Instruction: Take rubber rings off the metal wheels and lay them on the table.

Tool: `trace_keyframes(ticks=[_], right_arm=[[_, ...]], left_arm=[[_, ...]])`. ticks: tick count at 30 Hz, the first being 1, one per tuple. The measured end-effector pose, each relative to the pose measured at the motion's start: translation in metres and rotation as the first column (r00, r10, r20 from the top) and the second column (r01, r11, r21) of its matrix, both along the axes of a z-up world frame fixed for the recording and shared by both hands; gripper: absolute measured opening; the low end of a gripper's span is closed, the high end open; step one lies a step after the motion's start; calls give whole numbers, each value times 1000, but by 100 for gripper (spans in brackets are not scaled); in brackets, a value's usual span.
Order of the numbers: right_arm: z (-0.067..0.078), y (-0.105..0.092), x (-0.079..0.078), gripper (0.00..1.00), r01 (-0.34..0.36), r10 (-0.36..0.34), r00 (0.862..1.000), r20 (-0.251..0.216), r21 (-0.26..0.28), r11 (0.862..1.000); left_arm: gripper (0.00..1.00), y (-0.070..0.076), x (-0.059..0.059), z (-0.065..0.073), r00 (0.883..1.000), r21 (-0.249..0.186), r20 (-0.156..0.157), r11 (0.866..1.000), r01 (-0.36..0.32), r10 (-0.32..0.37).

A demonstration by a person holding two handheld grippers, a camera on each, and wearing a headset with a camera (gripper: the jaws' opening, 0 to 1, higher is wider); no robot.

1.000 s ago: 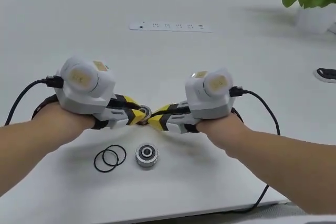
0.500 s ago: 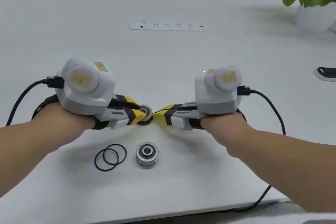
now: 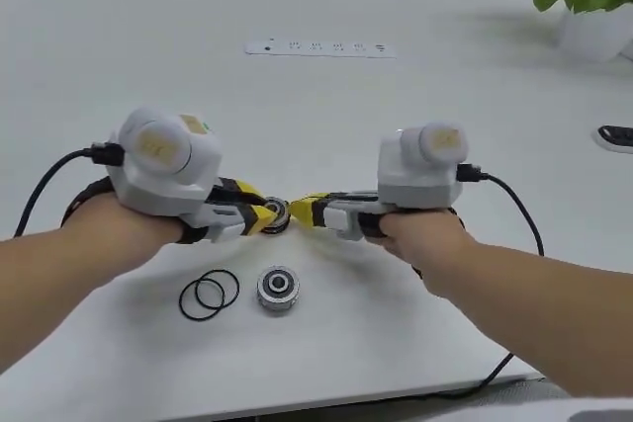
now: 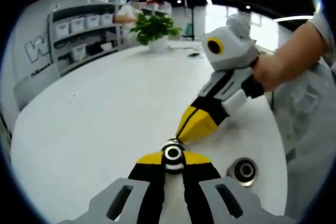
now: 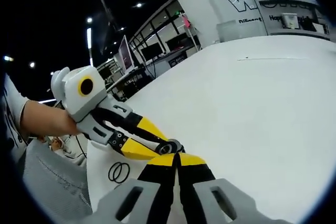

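Step, as judged: stripping ring from wheel in hand; other wheel looks done.

Head view: left gripper (image 3: 263, 217) clamps held wheel (image 3: 275, 213) above table (image 3: 396, 96). Right gripper (image 3: 300, 211) tips touch its right edge. Two rubber rings (image 3: 209, 295) overlap near-left, loose wheel (image 3: 278, 286) just right of them.

Left gripper view: own jaws closed on held wheel (image 4: 173, 153).

Right gripper view: own jaws pressed together at wheel rim; ring pinch too small to tell.

Next: catch ring, peel off, lay beside others. No container; rings loose on table.
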State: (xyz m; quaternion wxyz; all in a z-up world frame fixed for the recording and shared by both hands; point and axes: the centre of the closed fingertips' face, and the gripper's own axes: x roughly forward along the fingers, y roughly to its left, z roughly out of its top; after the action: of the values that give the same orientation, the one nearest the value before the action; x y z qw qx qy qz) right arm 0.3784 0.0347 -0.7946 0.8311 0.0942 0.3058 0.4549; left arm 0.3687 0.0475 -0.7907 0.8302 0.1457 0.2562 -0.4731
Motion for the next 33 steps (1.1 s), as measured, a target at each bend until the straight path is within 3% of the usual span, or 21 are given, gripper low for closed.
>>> trace_keyframes(ticks=[5, 13, 33], right_arm=[[1, 2, -3, 0, -5, 5, 1000, -20, 12, 1000], [3, 5, -6, 0, -35, 35, 999, -2, -5, 999], [9, 11, -15, 0, -55, 55, 998, -7, 26, 998]], left_arm=[[12, -1, 0, 0, 1000, 12, 9, 1000, 3, -3], [12, -1, 0, -1, 1000, 19, 11, 1000, 3, -3], [12, -1, -2, -1, 1000, 23, 12, 1000, 11, -12]])
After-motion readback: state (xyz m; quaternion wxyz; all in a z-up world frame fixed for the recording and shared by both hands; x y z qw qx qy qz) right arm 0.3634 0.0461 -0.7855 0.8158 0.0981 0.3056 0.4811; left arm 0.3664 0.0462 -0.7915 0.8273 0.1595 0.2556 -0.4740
